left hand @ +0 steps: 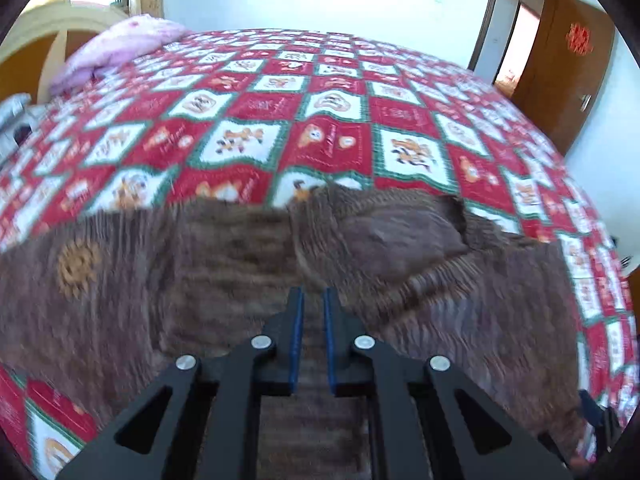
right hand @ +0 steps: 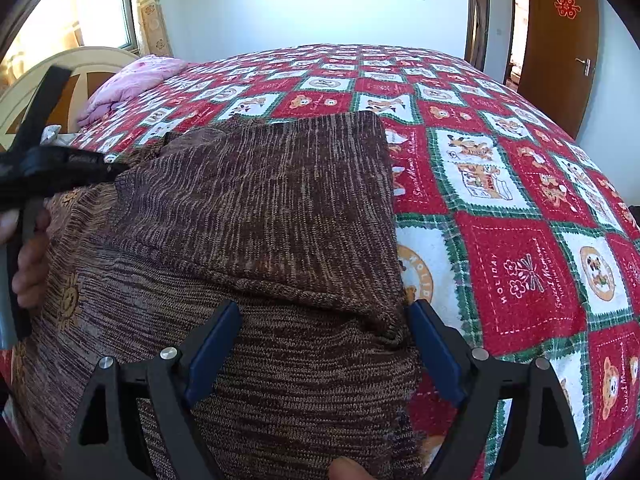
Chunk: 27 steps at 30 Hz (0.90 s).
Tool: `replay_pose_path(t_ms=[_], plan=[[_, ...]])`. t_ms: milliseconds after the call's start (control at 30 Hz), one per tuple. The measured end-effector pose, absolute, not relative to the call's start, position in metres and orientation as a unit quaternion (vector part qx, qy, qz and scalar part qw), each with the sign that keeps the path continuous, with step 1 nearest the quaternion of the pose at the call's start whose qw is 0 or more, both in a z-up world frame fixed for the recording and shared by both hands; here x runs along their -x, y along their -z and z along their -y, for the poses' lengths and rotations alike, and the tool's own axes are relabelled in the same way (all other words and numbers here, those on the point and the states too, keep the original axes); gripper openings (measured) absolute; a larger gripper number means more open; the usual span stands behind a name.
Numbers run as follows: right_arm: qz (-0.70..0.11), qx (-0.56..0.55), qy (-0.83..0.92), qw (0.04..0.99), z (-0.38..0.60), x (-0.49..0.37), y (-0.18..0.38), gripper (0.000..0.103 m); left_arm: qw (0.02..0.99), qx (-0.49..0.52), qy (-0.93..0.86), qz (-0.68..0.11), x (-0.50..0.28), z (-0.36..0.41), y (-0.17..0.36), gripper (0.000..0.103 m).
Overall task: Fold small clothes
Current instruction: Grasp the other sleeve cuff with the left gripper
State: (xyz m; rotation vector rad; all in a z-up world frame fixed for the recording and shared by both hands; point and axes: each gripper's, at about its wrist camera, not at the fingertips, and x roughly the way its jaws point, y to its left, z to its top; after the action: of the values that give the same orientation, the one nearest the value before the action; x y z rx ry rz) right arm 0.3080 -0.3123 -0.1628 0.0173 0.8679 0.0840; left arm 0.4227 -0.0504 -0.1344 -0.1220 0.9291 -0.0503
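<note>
Nearby, pink quilt (right hand: 132, 80), wooden door (right hand: 560, 48), headboard (right hand: 76, 68)

A quilted bed (right hand: 500, 240) (red-and-white checks) fills the bright white-walled room, wooden door (right hand: 560, 52) at right.

Coarse knit sweater (right hand: 260, 208); seemingly quilted bedspread (right hand: 520, 260)

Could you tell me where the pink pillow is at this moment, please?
The pink pillow lies at the far left corner of the bed, on the red patchwork bedspread beside the cream headboard, well beyond the brown sweater in both views.
</note>
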Motion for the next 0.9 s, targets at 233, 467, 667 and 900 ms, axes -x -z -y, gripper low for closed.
replay_pose_path(t_ms=[233,467,667,900], plan=[[-0.391,0.013,-0.071,0.917,0.294,-0.304,0.153,0.087,0.904,-0.056,0.013,-0.423,-0.386,0.094,0.147,0.055],[-0.425,0.049,-0.068,0.901,0.286,-0.303,0.157,0.087,0.909,-0.098,-0.006,-0.405,-0.354,0.093,0.146,0.064],[-0.397,0.015,-0.074,0.915,0.292,-0.299,0.153,0.087,0.908,-0.011,-0.049,-0.416,-0.349,0.027,0.137,0.081],[-0.403,0.048,-0.058,0.912,0.281,-0.300,0.161,0.087,0.892,0.030,-0.136,-0.430,-0.346,-0.071,0.144,0.081]])
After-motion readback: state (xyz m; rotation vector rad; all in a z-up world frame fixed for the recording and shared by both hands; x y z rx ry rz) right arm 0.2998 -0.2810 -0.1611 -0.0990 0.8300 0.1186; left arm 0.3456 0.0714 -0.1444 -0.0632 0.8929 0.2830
